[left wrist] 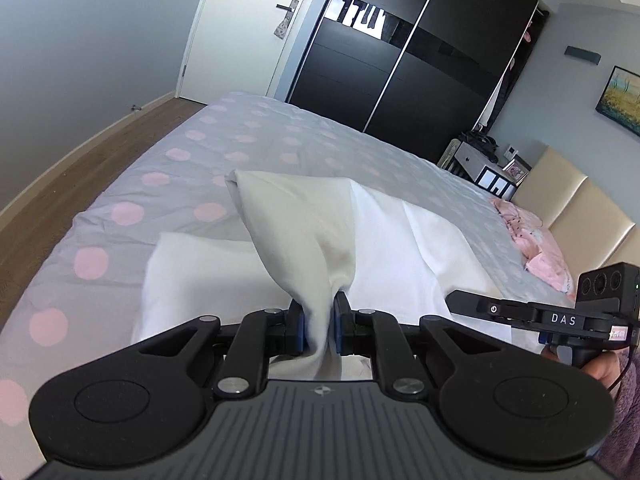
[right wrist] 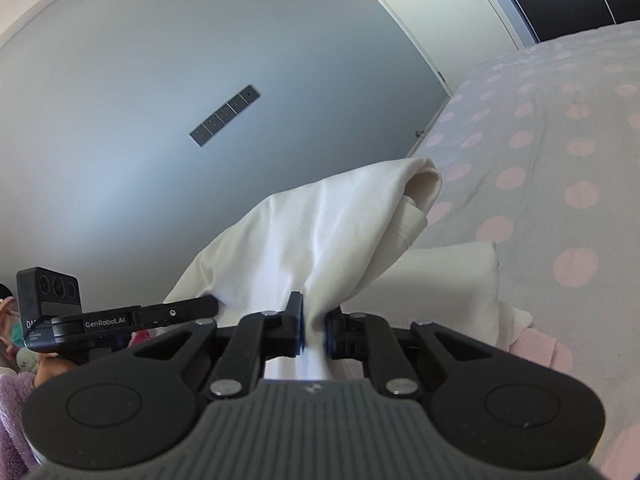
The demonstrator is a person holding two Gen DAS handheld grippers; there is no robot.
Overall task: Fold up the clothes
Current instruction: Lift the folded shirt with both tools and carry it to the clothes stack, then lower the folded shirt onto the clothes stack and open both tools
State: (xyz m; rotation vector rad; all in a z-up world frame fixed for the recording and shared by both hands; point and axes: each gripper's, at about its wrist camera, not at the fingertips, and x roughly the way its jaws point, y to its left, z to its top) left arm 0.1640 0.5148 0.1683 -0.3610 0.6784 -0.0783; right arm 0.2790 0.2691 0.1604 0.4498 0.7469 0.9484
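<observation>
Both tongs — left (left wrist: 319, 328), right (right wrist: 314, 330) — pinch white garment (left wrist: 304, 232), shape hidden in bunching

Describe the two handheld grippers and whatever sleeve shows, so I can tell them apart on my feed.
Both are black linkage frames with blue finger pads and ribbed grey bases. The right gripper reads "DAS", with a lit green dot; the left gripper reads "GenRoboT.AI". Each carries a boxy black camera. Fuzzy purple sleeve.

Soft daylight, fisheye-bent edges, slight blur
</observation>
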